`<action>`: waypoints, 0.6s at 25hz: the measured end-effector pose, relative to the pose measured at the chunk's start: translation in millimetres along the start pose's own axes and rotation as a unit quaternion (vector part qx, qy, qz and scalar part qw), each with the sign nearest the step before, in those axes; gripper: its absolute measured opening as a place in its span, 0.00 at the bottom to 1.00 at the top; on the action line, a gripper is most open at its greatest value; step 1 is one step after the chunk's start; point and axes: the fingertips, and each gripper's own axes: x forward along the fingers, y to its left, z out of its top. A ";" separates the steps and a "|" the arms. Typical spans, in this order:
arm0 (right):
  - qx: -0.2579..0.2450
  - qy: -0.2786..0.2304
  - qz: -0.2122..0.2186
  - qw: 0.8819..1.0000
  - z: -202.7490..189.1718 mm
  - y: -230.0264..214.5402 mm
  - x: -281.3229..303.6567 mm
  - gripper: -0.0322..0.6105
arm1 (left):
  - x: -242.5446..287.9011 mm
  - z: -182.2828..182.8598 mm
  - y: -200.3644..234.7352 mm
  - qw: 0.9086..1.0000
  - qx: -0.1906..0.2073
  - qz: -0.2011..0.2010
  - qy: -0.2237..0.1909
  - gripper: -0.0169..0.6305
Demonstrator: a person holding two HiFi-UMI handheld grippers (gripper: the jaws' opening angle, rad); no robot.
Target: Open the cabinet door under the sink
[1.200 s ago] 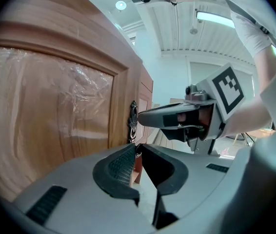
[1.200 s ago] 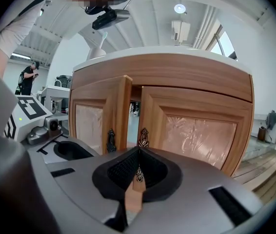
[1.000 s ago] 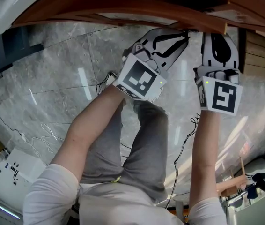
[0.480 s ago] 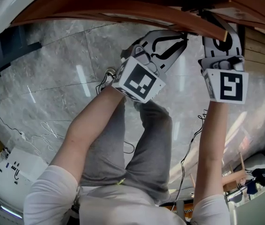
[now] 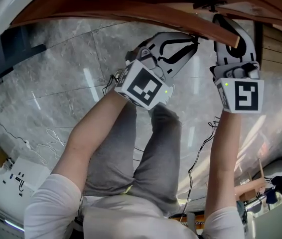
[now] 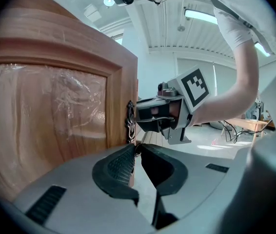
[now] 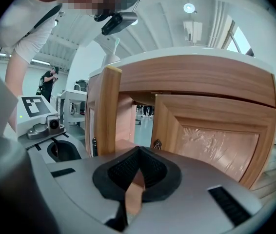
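Observation:
The left cabinet door (image 6: 55, 111) is brown wood with a plastic-wrapped panel and stands swung out; its free edge shows in the right gripper view (image 7: 109, 111) and in the head view (image 5: 225, 34). My left gripper (image 6: 137, 150) (image 5: 197, 36) is shut on the small ornate metal handle (image 6: 130, 123) at that door's edge. The right cabinet door (image 7: 216, 135) stands closed, with its own small handle (image 7: 156, 144). My right gripper (image 7: 138, 154) (image 5: 226, 21) is shut with nothing in it and points into the gap between the two doors, close to the left door's edge.
A white countertop edge (image 5: 1, 9) overhangs the cabinet. Below lies a grey marble floor (image 5: 56, 83) with loose white and black cables (image 5: 51, 141). The person's grey-trousered legs (image 5: 146, 153) stand right behind the grippers. Benches and another person (image 7: 48, 82) are far off.
The left door has swung a little further out with my left gripper on its handle. My right gripper has moved forward, up to the door's free edge.

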 end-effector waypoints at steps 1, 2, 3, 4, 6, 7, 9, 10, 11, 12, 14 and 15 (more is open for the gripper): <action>0.001 -0.001 0.002 1.000 1.0 2.8 -1.8 0.10 | -2.7 1.0 -1.8 1.000 -0.001 -0.001 -0.002 0.09; 0.002 -0.001 0.005 1.000 2.1 5.7 -3.3 0.10 | -5.3 2.1 -3.6 1.000 -0.003 -0.001 -0.004 0.09; 0.001 0.000 0.008 1.000 2.8 8.0 -4.1 0.10 | -7.6 2.8 -5.0 1.000 -0.004 0.000 -0.006 0.09; -0.002 0.001 0.012 1.000 2.7 9.6 -3.9 0.10 | -9.2 3.0 -6.0 1.000 -0.005 0.002 -0.007 0.09; -0.010 0.006 0.018 1.000 1.4 9.8 -1.2 0.10 | -9.9 2.2 -7.0 1.000 -0.003 0.003 -0.005 0.09; -0.014 0.008 0.019 1.000 1.2 9.0 0.0 0.10 | -9.4 1.6 -7.6 1.000 -0.001 0.002 -0.003 0.09; -0.019 0.010 0.023 1.000 0.9 9.2 -0.3 0.10 | -9.5 0.5 -10.4 1.000 0.001 -0.004 -0.002 0.09; -0.020 0.012 0.025 0.999 0.0 10.6 -1.6 0.10 | -10.5 -0.1 -12.4 1.000 0.000 -0.008 -0.002 0.09; -0.018 0.012 0.027 0.999 -1.2 12.8 -3.1 0.10 | -12.2 -0.9 -14.5 1.000 -0.003 -0.010 -0.003 0.09; -0.015 0.011 0.028 0.999 -2.5 15.5 -5.0 0.10 | -14.3 -2.0 -16.6 1.000 -0.005 -0.012 -0.003 0.09; -0.007 0.010 0.026 1.000 -4.1 21.4 -9.6 0.10 | -19.0 -4.2 -21.6 1.000 -0.009 -0.014 -0.001 0.10; -0.004 0.007 0.026 1.000 -3.2 24.8 -12.2 0.10 | -21.7 -5.1 -24.7 1.000 -0.010 -0.016 0.001 0.10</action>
